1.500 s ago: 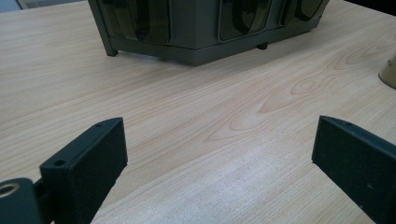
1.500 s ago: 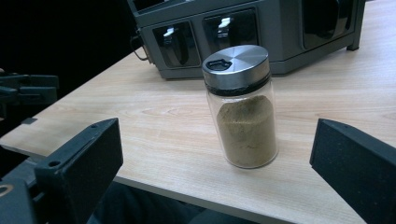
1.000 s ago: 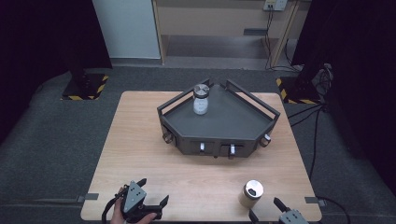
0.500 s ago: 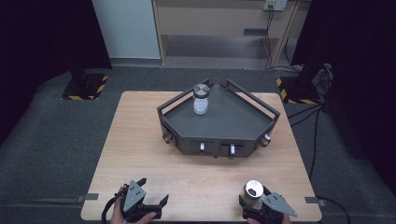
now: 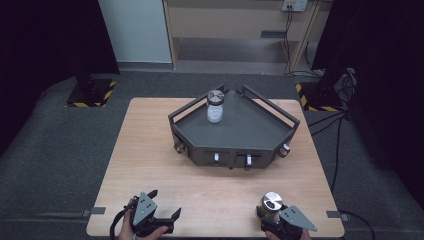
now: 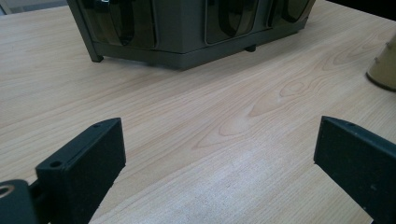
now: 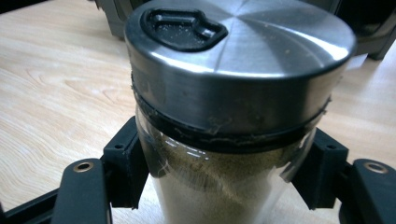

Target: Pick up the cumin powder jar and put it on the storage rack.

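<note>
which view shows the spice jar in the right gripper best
The right gripper view: the spice jar sits close up between the black jaws, with its steel lid and tan powder plain. The high view shows it small at the table's near edge, inside the right gripper. The left gripper view catches just a tan sliver.

Left claw [image 5: 162, 214]: held low at the near left corner of the bench [image 5: 150, 150], jaws spread wide apart, nothing between them, tips aimed toward the middle of the bench. Left hand [image 5: 131, 231]: wrapped round the body of that claw at the near edge of the bench. Right claw [image 5: 270, 212]: at the near right corner of the bench, jaws just closed onto the glass sides of the spice jar [image 7: 233, 116], pads pressing below the metal lid.
</note>
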### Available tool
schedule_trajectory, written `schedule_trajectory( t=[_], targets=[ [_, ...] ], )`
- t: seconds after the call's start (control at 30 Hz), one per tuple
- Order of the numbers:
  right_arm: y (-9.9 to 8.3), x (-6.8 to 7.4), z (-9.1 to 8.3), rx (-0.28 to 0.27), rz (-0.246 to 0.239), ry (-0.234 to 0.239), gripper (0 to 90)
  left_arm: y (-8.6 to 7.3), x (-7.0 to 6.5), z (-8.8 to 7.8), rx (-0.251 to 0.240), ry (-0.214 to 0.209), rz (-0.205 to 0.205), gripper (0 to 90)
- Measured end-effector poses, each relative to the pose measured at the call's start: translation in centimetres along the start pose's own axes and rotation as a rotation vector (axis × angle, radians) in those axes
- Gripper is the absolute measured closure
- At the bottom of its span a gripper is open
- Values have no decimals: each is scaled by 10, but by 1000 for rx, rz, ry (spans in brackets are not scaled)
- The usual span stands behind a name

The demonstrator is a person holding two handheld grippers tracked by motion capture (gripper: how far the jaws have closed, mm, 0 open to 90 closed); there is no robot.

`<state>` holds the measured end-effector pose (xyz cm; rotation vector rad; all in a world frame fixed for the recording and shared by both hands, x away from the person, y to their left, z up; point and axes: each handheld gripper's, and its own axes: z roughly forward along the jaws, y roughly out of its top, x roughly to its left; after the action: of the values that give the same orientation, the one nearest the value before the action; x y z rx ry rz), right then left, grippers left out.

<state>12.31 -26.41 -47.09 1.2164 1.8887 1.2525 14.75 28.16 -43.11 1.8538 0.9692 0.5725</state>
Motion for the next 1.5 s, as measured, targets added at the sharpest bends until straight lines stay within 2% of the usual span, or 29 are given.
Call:
schedule_trajectory(
  t=[0.23, 0.5, 0.8, 1.0, 1.33, 1.5],
  targets=[
    [15, 4, -13, -84, -22, 6, 307, -1, 2, 0, -1, 2, -9, 12],
    [47, 3, -22, -197, -40, 15, 307, -1, 2, -1, -3, -1, -12, 12],
    [82, -4, -21, -289, -49, -27, 308, -1, 2, -2, -5, -1, -11, 12],
    [94, -9, -16, -304, -50, -44, 307, -1, 4, -3, -6, 0, -15, 12],
    [104, -10, -4, -308, -59, -39, 308, -2, 5, -3, -7, 0, -23, 12],
    [115, -13, 5, -318, -66, -43, 307, -2, 5, -2, -8, -5, -25, 12]
  ],
)
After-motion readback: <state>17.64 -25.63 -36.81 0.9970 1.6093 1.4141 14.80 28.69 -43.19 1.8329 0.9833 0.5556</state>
